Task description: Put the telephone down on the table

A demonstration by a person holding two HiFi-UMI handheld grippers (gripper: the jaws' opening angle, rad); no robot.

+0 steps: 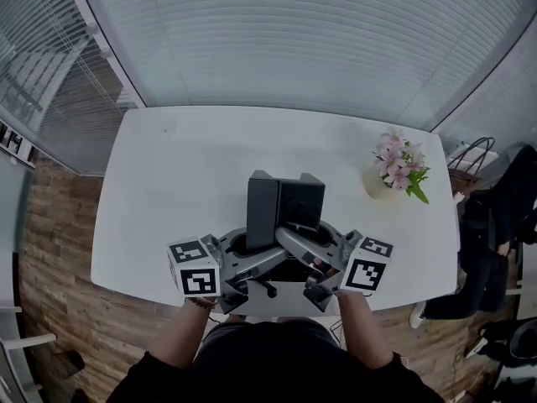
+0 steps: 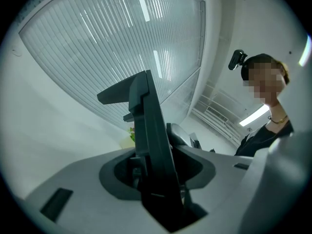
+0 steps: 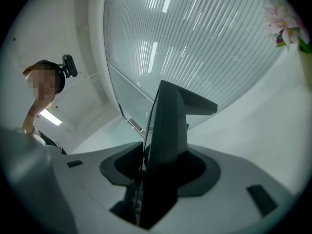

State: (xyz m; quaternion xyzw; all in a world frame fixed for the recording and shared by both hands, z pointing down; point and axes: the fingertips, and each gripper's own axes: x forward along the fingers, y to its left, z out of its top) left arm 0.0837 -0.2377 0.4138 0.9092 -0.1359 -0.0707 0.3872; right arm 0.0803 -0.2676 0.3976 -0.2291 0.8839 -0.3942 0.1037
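Clamping telephone [image 1: 285,206], left gripper [image 1: 252,248], right gripper [image 1: 312,246], wooden floor [image 1: 59,225] head view only

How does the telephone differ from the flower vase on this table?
The telephone is dark and boxy; the vase is pale and round, holding pink flowers. The telephone is clamped in the left gripper and right gripper; the vase stands free on the table.

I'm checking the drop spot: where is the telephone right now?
In the head view, the telephone is central, over the near edge of the white table, clamped between the left gripper and right gripper; pink flowers stand to its right.
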